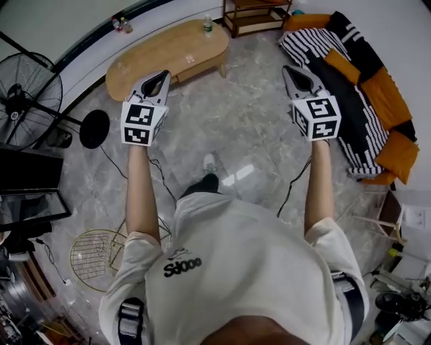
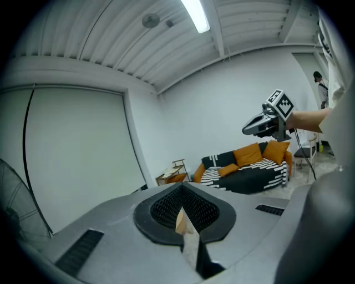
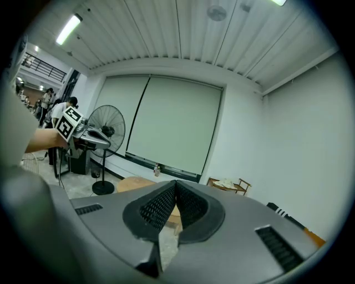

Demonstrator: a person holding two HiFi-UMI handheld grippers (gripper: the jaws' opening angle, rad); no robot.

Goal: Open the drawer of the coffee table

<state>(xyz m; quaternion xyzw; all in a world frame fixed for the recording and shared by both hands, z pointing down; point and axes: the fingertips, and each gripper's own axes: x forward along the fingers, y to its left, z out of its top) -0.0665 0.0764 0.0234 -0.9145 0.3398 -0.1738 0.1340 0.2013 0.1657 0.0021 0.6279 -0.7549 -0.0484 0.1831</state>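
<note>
An oval wooden coffee table (image 1: 168, 50) stands on the marble floor ahead of me; I cannot make out its drawer from here. My left gripper (image 1: 159, 78) is held in the air short of the table's near edge, jaws shut and empty. Well off to the table's right, my right gripper (image 1: 291, 71) is also shut on nothing. In the left gripper view the closed jaws (image 2: 181, 189) hide most of the table, and the right gripper (image 2: 265, 123) shows beyond. The right gripper view shows its shut jaws (image 3: 176, 186), the table (image 3: 132, 183) and the left gripper (image 3: 89, 136).
A striped black and orange sofa (image 1: 357, 87) lies at the right. At the left stand a fan (image 1: 27, 91) and a black round base (image 1: 94, 128). A wooden rack (image 1: 259, 13) is behind the table, a bottle (image 1: 207, 25) stands on it, and cables cross the floor.
</note>
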